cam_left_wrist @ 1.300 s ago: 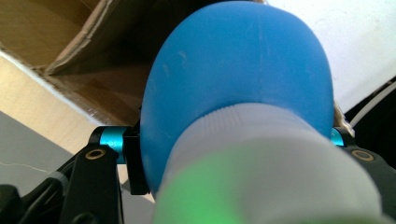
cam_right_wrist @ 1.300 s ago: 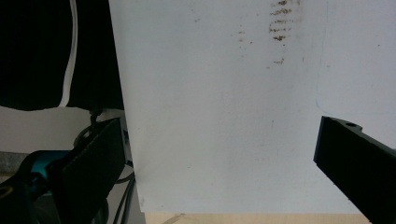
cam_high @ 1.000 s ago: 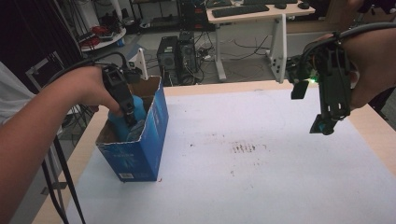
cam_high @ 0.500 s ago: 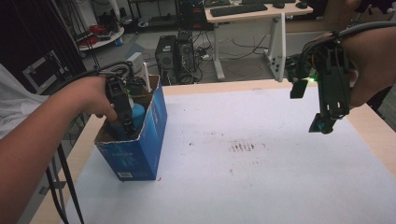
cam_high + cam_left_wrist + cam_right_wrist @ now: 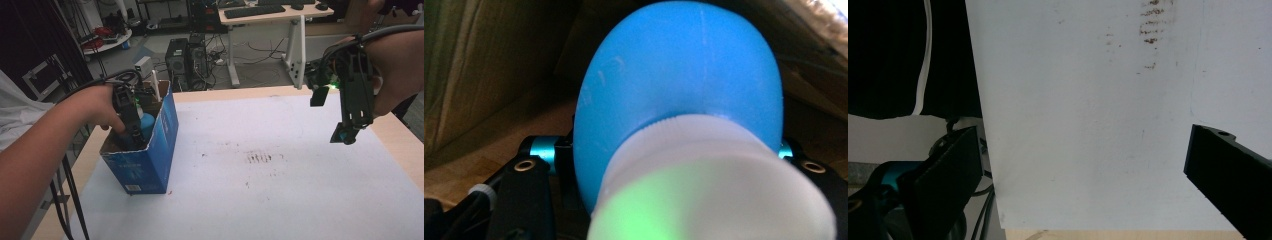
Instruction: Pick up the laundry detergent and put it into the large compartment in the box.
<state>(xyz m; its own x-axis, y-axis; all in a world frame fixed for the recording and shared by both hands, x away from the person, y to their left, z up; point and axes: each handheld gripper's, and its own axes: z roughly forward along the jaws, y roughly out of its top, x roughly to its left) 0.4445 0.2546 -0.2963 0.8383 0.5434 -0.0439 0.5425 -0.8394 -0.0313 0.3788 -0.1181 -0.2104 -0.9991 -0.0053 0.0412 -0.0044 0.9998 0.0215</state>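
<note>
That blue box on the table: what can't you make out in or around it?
- High view: box walls hide its floor and the blue bottle's lower part.
- Left gripper view: bottle blurred, blocking what lies behind; cap cut off by the bottom edge.
- Box print too small to read.

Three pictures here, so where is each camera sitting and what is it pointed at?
High view: above the person's side, looking forward and down on the white table; both forearms, the left tool in the blue box, the right tool in the air.
Left gripper view: on the left tool, inside the box, facing the blue bottle between its jaws.
Right gripper view: on the right tool, looking down at the table between parted jaws.
Shared: brown marks.
</note>
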